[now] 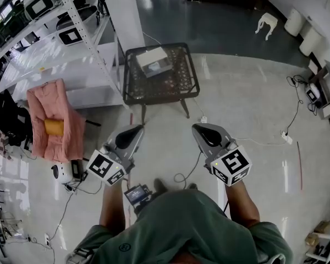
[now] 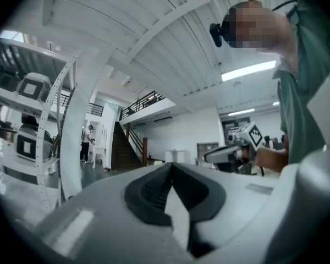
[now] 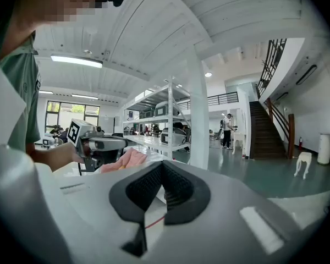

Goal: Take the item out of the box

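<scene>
- Polished pale floor [image 1: 253,98] of a big open hall, white racking [image 1: 71,15] along the left, loose cables trailing about.
- Left gripper [image 1: 133,131] and right gripper [image 1: 200,130] side by side in front of the body, roughly level, each with jaws pressed fully together and empty.
- Well ahead of both: a dark mesh table [image 1: 179,84] carrying the cardboard box [image 1: 153,61], set toward the table's far-left part, lid open. Item inside too small to make out from here.
- Off to the left, a pink-draped chair [image 1: 52,125], of no use to the job.
- Probably the very start, with the approach yet to come. Best done by stepping in close, minding the cables underfoot, and spreading the jaws before reaching over the rim.
- Steady one box wall with one gripper, pinch the item with the other, then lift straight up to clear the flaps without dragging the box along.
</scene>
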{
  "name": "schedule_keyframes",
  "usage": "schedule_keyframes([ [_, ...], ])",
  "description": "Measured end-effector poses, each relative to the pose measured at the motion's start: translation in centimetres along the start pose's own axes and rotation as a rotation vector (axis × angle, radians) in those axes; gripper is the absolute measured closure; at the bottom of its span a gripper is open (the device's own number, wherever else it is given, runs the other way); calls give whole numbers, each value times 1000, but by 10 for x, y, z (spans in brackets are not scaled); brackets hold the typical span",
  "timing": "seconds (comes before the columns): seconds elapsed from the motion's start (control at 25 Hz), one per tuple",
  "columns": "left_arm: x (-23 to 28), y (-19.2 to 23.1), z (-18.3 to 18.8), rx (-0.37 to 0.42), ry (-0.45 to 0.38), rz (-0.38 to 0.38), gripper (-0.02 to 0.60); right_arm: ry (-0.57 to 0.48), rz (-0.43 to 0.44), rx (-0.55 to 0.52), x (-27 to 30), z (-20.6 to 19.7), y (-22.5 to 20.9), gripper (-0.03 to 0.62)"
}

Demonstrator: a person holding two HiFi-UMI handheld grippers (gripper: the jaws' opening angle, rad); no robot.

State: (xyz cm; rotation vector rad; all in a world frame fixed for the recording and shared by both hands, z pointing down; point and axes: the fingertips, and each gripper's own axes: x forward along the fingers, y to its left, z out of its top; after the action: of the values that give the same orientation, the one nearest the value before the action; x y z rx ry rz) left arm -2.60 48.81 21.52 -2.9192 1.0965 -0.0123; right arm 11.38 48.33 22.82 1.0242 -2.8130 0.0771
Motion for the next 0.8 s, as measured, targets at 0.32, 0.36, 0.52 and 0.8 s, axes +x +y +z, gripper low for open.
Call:
schedule_keyframes([
  [0.32, -19, 33, -6, -11, 0, -15, 580, -34, -38, 49, 32, 4, 9, 589],
  [0.36, -21, 38, -7, -12, 0, -17, 580, -40, -45, 58, 37, 6, 9, 589],
  [0.52, -34, 66, -7, -16, -8, -20, 580, -57, -69, 71, 62, 10, 12, 589],
  [0.8, -45, 99, -13, -30, -12, -51, 580, -46, -113, 79, 94, 15, 19, 589],
])
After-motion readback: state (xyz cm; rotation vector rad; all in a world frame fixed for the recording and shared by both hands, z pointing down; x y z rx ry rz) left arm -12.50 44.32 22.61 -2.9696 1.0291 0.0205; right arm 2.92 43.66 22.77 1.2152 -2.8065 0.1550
